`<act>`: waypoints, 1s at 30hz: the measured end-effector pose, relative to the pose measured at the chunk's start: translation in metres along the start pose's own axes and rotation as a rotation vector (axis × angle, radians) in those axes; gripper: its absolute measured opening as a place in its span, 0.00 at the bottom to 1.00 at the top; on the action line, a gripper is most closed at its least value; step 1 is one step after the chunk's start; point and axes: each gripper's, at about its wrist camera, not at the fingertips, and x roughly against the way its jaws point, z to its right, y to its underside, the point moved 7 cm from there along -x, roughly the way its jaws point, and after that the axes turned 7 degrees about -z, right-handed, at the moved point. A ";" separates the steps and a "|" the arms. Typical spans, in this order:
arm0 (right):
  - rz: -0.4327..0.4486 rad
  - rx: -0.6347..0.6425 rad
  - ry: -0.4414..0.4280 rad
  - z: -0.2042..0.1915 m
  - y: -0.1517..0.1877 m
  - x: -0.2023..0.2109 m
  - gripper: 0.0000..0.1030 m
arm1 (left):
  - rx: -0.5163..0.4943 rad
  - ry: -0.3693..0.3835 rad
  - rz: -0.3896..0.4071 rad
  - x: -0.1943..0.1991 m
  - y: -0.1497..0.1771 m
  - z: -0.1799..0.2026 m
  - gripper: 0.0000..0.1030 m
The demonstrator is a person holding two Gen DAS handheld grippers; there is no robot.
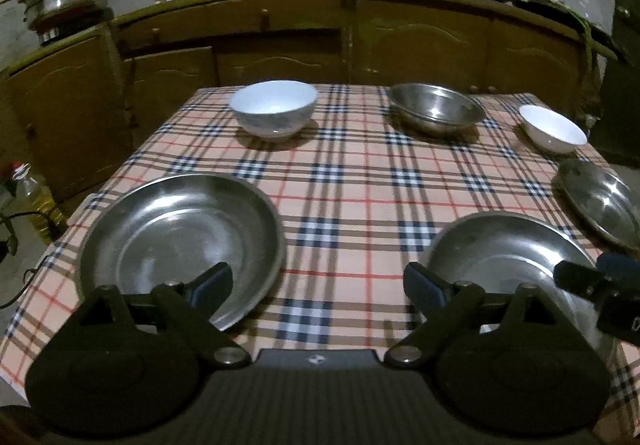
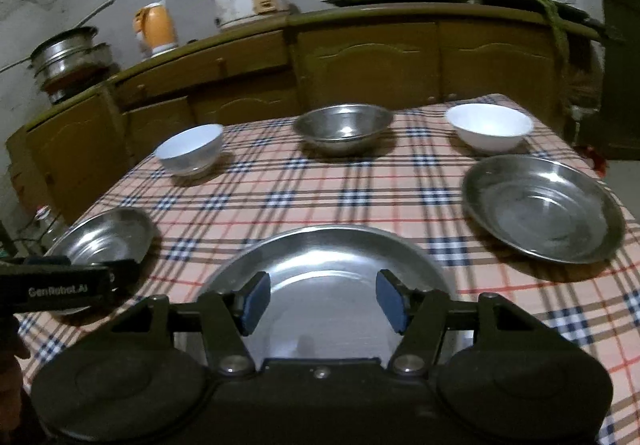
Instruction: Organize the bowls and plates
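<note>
Three steel plates and three bowls sit on the checked table [image 1: 352, 181]. Along the far edge stand a white bowl [image 1: 274, 107] toward the left corner, a steel bowl [image 1: 436, 107] in the middle, and a smaller white bowl [image 1: 554, 129] near the right corner. One steel plate [image 1: 180, 233] lies by the near left edge, a second plate [image 2: 332, 285] at the near edge's middle, a third plate [image 2: 542, 205] by the right edge. Left gripper [image 1: 318, 285] hovers spread wide, holding nothing. Right gripper [image 2: 322, 301] hangs over the second plate, jaws apart, gripping nothing.
</note>
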 end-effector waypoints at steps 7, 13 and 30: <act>-0.017 0.050 -0.052 -0.037 -0.003 -0.005 0.70 | 0.048 -0.016 0.008 0.003 0.001 -0.024 0.93; -0.036 0.102 -0.095 -0.074 -0.007 -0.017 0.70 | 0.101 -0.037 0.007 0.001 0.003 -0.051 0.93; -0.107 0.206 -0.165 -0.151 -0.011 -0.066 0.70 | 0.243 -0.207 0.015 -0.018 0.000 -0.154 0.93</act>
